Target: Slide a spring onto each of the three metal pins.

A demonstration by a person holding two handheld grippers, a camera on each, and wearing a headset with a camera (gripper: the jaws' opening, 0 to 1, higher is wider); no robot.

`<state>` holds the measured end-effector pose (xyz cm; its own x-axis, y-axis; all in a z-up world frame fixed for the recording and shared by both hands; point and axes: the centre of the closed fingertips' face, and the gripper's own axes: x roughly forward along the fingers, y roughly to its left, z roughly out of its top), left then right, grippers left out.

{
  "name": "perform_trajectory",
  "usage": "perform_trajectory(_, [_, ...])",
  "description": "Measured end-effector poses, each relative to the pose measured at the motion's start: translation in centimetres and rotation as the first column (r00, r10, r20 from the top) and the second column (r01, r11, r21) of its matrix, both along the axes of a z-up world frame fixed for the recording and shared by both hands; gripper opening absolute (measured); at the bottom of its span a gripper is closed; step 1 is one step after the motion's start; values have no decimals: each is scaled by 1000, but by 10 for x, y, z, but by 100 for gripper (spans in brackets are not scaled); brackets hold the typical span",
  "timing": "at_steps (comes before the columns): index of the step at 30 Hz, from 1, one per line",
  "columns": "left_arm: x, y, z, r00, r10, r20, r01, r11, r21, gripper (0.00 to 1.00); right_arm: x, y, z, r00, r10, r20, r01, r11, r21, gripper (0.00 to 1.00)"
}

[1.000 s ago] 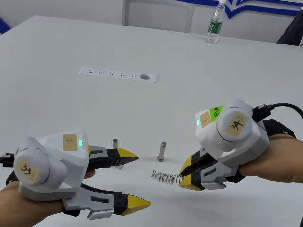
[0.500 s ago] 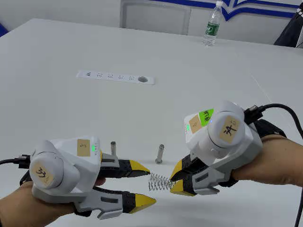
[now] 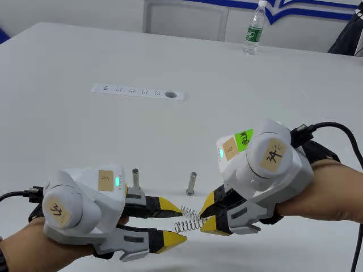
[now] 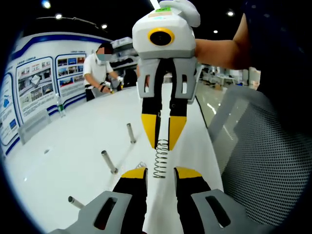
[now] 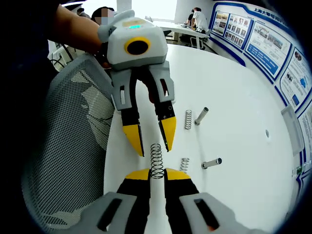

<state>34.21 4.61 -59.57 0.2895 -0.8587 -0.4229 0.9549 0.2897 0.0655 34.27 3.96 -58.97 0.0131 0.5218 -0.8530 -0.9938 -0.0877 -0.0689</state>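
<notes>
my left claw (image 3: 181,225) was hanging back in the lower left a second ago. now it's come in toward bottom centre, jaws apart, and the loose end of the spring (image 3: 188,220) pokes into the gap without being pinched

that spring was lying flat on the table (image 3: 85,130) before, now it's lifted clear of it and sits bottom centre in the head view. its long axis runs lower left to upper right, more across than up

just above it the left pin (image 3: 136,178) and the second pin (image 3: 192,183) stand upright, and both look bare to me

my right claw (image 3: 202,221), lower right, is clamped on the spring's upper-right end. looks like a handover or re-grip, and I reckon the spring needs tipping upright before it'll go down over a pin
</notes>
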Motion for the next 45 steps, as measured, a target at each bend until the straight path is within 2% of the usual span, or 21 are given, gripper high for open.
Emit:
perform_trajectory(16, [1, 0, -1, 1000, -12, 23, 12, 1000, 17, 12, -2, 7, 5, 1000, 15, 5, -15, 1000, 1, 11])
perform_trajectory(23, [1, -1, -2, 1000, -14, 24, 13, 1000, 19, 12, -3, 12, 15, 1000, 9, 3, -9, 999, 40, 11])
perform_trajectory(34, [1, -2, -1, 999, -14, 31, 14, 1000, 16, 11, -6, 21, 23, 999, 26, 21, -27, 998, 58, 11])
perform_trajectory(45, [3, 0, 0, 999, -5, 35, 5, 1000, 8, 10, -4, 20, 20, 1000, 3, 1, -3, 999, 52, 15])
